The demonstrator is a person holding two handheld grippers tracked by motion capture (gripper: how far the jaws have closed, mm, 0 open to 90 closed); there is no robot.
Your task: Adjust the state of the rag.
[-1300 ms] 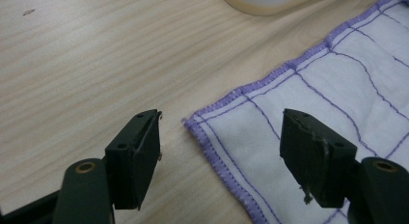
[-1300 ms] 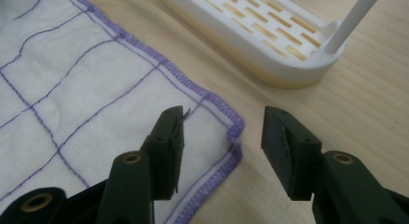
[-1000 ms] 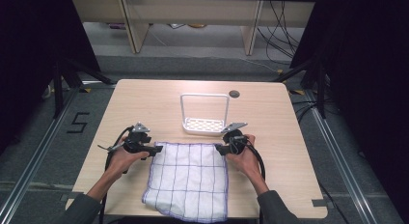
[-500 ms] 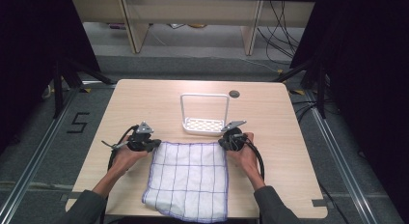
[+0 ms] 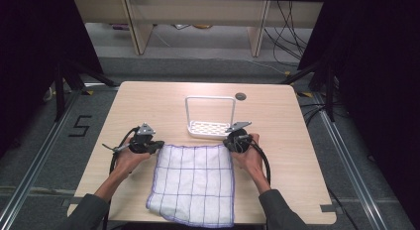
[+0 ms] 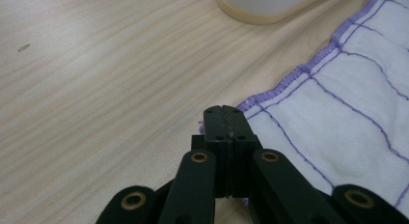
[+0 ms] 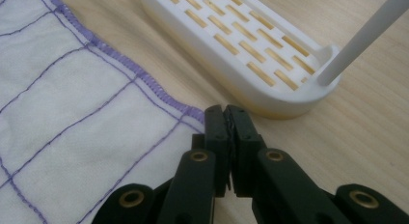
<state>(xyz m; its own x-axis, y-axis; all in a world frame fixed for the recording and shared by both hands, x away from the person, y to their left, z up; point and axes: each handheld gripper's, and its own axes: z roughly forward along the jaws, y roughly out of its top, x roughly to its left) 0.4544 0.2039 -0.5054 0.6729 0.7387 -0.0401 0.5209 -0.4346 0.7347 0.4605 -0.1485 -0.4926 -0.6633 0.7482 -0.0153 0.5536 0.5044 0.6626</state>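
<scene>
A white cloth with a purple grid (image 5: 193, 183) lies flat on the near half of the wooden table (image 5: 163, 103). My left gripper (image 5: 157, 146) sits at its far left corner. In the left gripper view that gripper (image 6: 224, 113) has its jaws pressed together, with the cloth's (image 6: 347, 89) purple-stitched corner caught between them. My right gripper (image 5: 229, 143) is at the far right corner. In the right gripper view the right gripper (image 7: 225, 110) is likewise shut on the corner of the cloth (image 7: 72, 113).
A white slotted rack with a tall wire handle (image 5: 210, 128) stands just beyond the cloth's far edge, close to my right gripper; its base (image 7: 241, 35) lies a short way past the jaws. A round hole (image 5: 240, 96) marks the table's far side.
Both hands stay at the cloth's far corners with only slight shifts; the cloth lies as before.
</scene>
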